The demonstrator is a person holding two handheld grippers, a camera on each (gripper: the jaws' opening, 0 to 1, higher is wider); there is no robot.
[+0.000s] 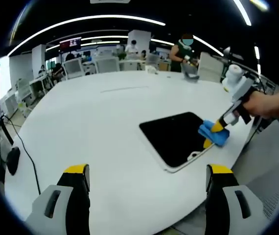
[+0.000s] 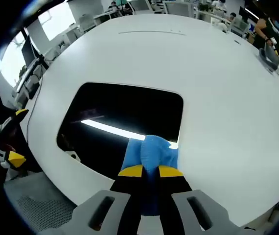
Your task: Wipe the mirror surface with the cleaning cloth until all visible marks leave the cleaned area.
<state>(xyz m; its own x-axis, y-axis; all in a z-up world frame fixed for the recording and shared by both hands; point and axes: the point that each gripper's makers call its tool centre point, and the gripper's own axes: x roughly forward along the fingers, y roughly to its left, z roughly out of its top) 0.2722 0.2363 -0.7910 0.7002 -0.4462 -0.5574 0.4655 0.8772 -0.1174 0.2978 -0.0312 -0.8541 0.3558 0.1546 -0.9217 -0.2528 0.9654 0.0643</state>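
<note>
On the white table (image 1: 105, 122), near its edge, the mirror (image 1: 176, 138) lies flat: a dark rounded rectangle with a pale rim. In the right gripper view the same mirror (image 2: 125, 122) reflects a bright strip of ceiling light across its middle, and a small whitish mark sits near its lower left corner, though the fisheye makes it hard to tell whether that is a smear or a reflection.

The right gripper (image 2: 150, 171) has its yellow-tipped jaws drawn nearly together around a bunched blue cleaning cloth (image 2: 151, 151), which is pressed between them and spreads out onto the mirror's near edge, beside the light strip. In the left gripper view that right gripper (image 1: 215, 133) comes in from the right, held by a person's hand (image 1: 269, 104), and the blue cloth (image 1: 213, 133) rests on the mirror's right-hand side, touching the glass.

The left gripper (image 1: 148, 170) hangs above the table's near part, its jaws spread wide apart with nothing between them, well apart from the mirror. In the right gripper view it (image 2: 7, 142) appears at the left beyond the table edge.

A black cable (image 1: 19, 142) trails over the table's left side. Beyond the table stand desks and chairs (image 1: 105, 63), with a person (image 1: 184, 53) standing at the far end
</note>
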